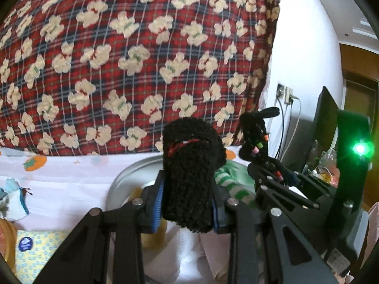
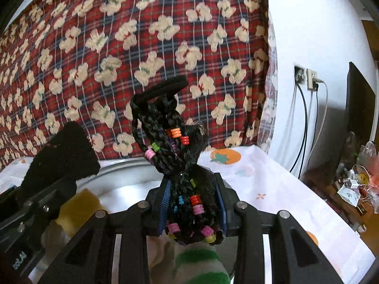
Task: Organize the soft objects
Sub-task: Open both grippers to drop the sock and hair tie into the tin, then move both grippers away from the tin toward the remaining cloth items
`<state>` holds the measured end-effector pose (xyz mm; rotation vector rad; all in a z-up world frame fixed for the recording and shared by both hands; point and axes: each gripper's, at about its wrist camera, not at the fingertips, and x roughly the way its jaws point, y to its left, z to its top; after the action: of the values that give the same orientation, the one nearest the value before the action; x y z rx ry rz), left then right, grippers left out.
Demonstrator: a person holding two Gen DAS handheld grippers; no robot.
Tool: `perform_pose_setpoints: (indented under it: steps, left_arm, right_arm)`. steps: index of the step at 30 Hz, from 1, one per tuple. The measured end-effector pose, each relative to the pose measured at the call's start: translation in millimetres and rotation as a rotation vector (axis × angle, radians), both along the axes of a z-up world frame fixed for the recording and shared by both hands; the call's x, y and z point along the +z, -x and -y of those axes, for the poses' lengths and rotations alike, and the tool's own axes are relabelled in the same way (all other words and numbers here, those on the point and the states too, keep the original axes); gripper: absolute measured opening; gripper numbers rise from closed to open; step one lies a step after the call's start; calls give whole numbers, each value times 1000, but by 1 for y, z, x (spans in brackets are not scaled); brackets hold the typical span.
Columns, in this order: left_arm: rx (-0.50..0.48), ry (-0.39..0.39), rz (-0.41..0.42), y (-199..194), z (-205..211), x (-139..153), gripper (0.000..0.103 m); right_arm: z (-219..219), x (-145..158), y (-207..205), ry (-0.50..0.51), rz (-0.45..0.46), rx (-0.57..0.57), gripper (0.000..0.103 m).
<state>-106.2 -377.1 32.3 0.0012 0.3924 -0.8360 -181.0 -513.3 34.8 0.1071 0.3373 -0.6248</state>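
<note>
My left gripper (image 1: 188, 197) is shut on a fuzzy black sock (image 1: 191, 165) with a red stripe, held upright above a round metal basin (image 1: 128, 175). My right gripper (image 2: 193, 203) is shut on a bundle of black braids with coloured beads (image 2: 170, 142) and a black hair tie on top. Each gripper shows in the other's view: the braid bundle (image 1: 255, 137) to the right, the black sock (image 2: 68, 151) to the left. A green-and-white striped sock (image 1: 233, 184) and a yellow sponge (image 2: 80, 203) lie in the basin.
A red plaid pillow with cream flowers (image 1: 132, 59) stands behind the basin on a white sheet with orange fruit prints (image 2: 272, 189). A small white-and-blue sock (image 1: 14, 201) lies at left. A wall socket with cables (image 2: 308, 80) and a cluttered table (image 2: 355, 179) are at right.
</note>
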Motion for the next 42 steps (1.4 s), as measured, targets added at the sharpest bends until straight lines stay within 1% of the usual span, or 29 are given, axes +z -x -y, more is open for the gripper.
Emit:
perform_pose_setpoints:
  steps: [4, 7, 8, 9, 10, 11, 12, 13, 15, 16, 17, 18, 19, 20, 22, 26, 30, 35, 38, 42]
  left_arm:
    - [13, -36, -43, -10, 8, -9, 30]
    - [12, -73, -43, -12, 13, -14, 31]
    - [16, -81, -38, -13, 14, -15, 33]
    - [17, -87, -35, -12, 14, -15, 40]
    - [13, -89, -33, -12, 15, -15, 43]
    - [17, -88, -30, -11, 14, -15, 46]
    - [23, -88, -27, -11, 13, -15, 53]
    - [34, -84, -30, -12, 10, -14, 58]
    - [49, -61, -45, -15, 4, -11, 82]
    - [53, -41, -54, -16, -1, -10, 88]
    - [58, -23, -57, -16, -5, -8, 101]
    - [64, -2, -51, -16, -8, -6, 103]
    - [69, 21, -34, -14, -12, -3, 103]
    - [69, 23, -22, -13, -12, -1, 103]
    - [71, 6, 20, -8, -11, 2, 103]
    - [91, -23, 90, -1, -10, 4, 103]
    - [107, -37, 111, 1, -13, 5, 103]
    - [137, -55, 133, 2, -19, 2, 103]
    - [157, -48, 148, 3, -24, 1, 103]
    - [180, -46, 184, 6, -32, -1, 103]
  right_arm:
    - [6, -7, -8, -22, -39, 19, 36]
    - [7, -9, -12, -36, -47, 33, 38]
    - [6, -10, -12, -40, -47, 40, 40]
    - [6, -10, -13, -39, -46, 42, 44]
    - [5, -10, -13, -37, -45, 42, 46]
    - [5, -9, -13, -37, -46, 38, 50]
    - [4, -9, -13, -39, -45, 38, 55]
    - [5, -9, -12, -42, -42, 33, 57]
    - [8, -7, -8, -53, -25, 16, 64]
    - [10, -6, -5, -64, -8, 14, 67]
    - [13, -4, 0, -83, 24, 14, 71]
    - [14, -3, 4, -97, 49, 16, 76]
    - [16, -1, 11, -110, 84, 15, 77]
    - [16, 1, 14, -114, 107, 14, 78]
    - [15, 3, 20, -107, 137, 10, 78]
    - [14, 4, 21, -97, 148, -8, 78]
    - [17, 3, 21, -106, 153, -17, 78]
    - [14, 6, 28, -80, 193, -30, 78]
    - [10, 7, 31, -52, 227, -36, 78]
    - [1, 10, 37, 11, 264, -53, 78]
